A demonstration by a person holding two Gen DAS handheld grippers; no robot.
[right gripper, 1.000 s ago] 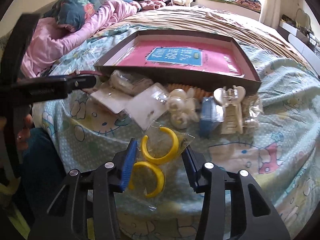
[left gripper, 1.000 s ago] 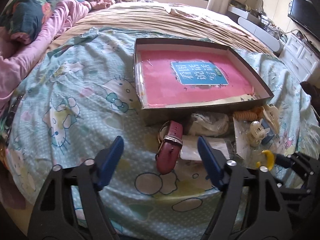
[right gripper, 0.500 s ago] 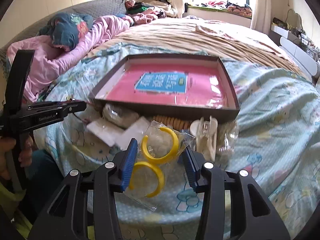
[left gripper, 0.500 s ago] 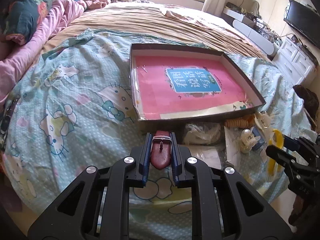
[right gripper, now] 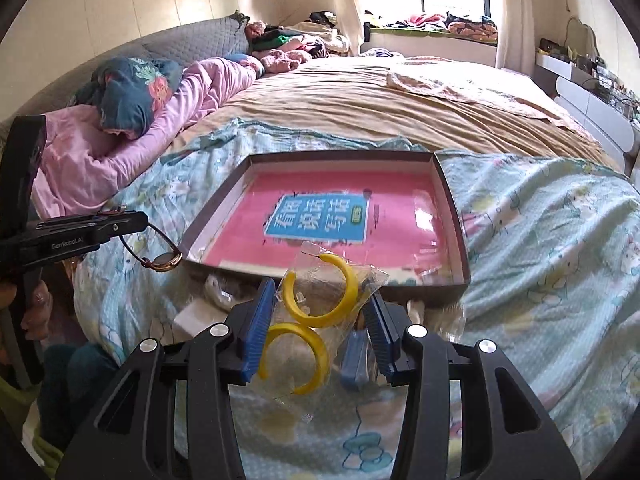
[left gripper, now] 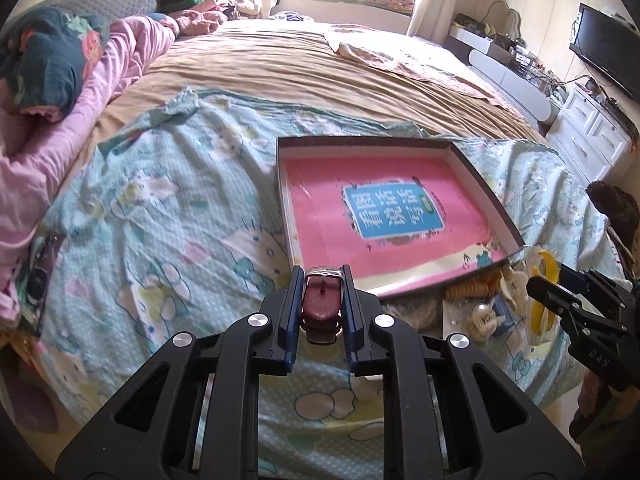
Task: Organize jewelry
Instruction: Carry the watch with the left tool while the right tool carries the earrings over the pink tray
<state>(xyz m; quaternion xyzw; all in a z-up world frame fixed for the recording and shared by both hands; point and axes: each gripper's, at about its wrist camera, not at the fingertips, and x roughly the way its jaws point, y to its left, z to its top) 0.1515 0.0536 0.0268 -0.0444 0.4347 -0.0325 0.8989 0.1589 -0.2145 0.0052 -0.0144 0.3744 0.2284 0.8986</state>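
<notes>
My left gripper (left gripper: 322,300) is shut on a dark red leather watch strap (left gripper: 321,304), lifted above the bed near the box's front left corner. In the right wrist view the watch (right gripper: 162,261) hangs from that gripper (right gripper: 132,222). My right gripper (right gripper: 318,320) is shut on a clear bag of yellow hoop earrings (right gripper: 320,304), held up in front of the box's near wall. The open shallow box (left gripper: 486,196) has a pink printed bottom; it also shows in the right wrist view (right gripper: 452,208). In the left wrist view the right gripper (left gripper: 560,284) holds the yellow earrings (left gripper: 546,272).
Several loose pieces lie on the Hello Kitty blanket (left gripper: 160,216) before the box: an orange spiral hair tie (left gripper: 472,290), pale hair clips (left gripper: 480,316), white packets (right gripper: 196,316) and a blue item (right gripper: 354,360). Pink bedding (right gripper: 120,152) lies left. A dresser (left gripper: 592,128) stands right.
My left gripper closed on the red watch strap and lifted it off the blanket. My right gripper rose with the earring bag toward the box.
</notes>
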